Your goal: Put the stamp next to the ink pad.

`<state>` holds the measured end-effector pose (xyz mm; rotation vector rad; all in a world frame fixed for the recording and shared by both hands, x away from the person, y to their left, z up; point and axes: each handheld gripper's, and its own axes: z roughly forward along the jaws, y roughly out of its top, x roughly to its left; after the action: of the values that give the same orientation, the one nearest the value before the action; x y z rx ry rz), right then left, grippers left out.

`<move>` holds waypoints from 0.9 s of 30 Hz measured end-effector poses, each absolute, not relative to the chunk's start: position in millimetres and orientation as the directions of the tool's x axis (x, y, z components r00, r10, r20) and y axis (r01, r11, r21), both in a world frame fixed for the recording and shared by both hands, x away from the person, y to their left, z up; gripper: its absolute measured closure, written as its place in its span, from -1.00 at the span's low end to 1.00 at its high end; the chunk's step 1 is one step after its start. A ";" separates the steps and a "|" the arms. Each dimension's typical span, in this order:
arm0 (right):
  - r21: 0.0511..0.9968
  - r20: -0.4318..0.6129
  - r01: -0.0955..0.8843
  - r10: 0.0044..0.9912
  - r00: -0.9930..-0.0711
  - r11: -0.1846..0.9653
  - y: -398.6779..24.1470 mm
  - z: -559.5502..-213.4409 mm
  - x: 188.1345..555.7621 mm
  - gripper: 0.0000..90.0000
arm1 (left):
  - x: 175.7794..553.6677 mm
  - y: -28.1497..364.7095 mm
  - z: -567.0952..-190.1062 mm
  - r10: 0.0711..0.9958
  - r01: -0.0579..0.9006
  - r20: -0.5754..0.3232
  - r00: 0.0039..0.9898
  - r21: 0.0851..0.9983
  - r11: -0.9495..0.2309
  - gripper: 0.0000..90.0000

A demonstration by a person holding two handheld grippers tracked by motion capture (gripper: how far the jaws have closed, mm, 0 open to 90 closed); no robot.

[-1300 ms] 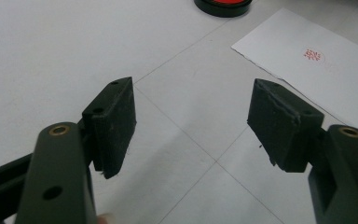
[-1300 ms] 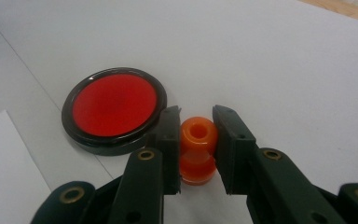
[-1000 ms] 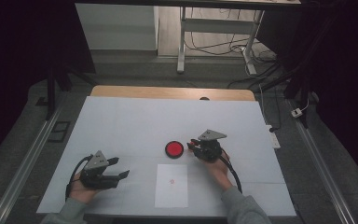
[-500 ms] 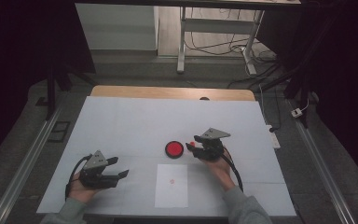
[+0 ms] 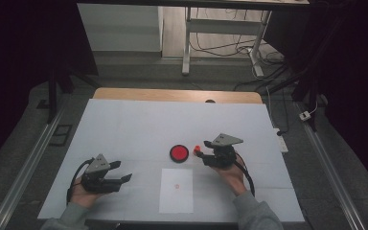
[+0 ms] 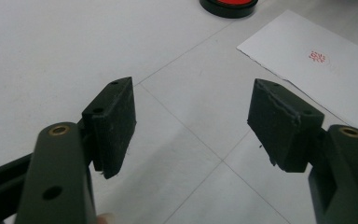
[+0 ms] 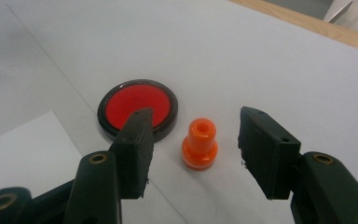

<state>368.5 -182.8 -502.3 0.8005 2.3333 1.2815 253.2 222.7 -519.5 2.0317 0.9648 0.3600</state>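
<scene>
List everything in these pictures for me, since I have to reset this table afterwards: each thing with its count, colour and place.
stamp: one, orange, upright on the table just right of the ink pad, between the right tool's open jaws, untouched.
ink pad: one, round, red in a black rim, mid table.
paper sheet: one, white, near edge of the table, with a small red stamp mark on it.
table: one, white top with a wooden far edge.
left tool: one, black, near left of the table, jaws open and empty.
right tool: one, black, right of the ink pad; its jaws have just been opening.
hands: two, one holding each tool.
</scene>
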 end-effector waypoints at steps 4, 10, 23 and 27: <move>0.854 -0.049 0.299 0.639 -0.767 0.425 -193.4 -498.5 361.8 -0.01 | 252.9 221.2 -520.1 0.741 0.502 -0.082 0.666 0.784 -0.365 -0.28; 0.859 -0.055 0.298 0.655 -0.754 0.416 -213.3 -495.5 350.6 -0.01 | 251.1 221.6 -519.8 0.743 0.502 -0.083 0.664 0.786 -0.361 -0.29; 0.870 -0.077 0.289 0.688 -0.721 0.401 -273.6 -496.1 308.6 -0.01 | 250.0 221.8 -519.9 0.744 0.502 -0.087 0.662 0.789 -0.355 -0.29; 0.871 -0.082 0.288 0.696 -0.714 0.398 -289.4 -497.1 298.7 0.00 | 250.6 222.0 -520.0 0.747 0.504 -0.089 0.659 0.789 -0.351 -0.29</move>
<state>298.7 -289.4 -497.1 0.8426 2.2237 1.2587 250.6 222.0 -520.0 2.0292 0.9693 0.3638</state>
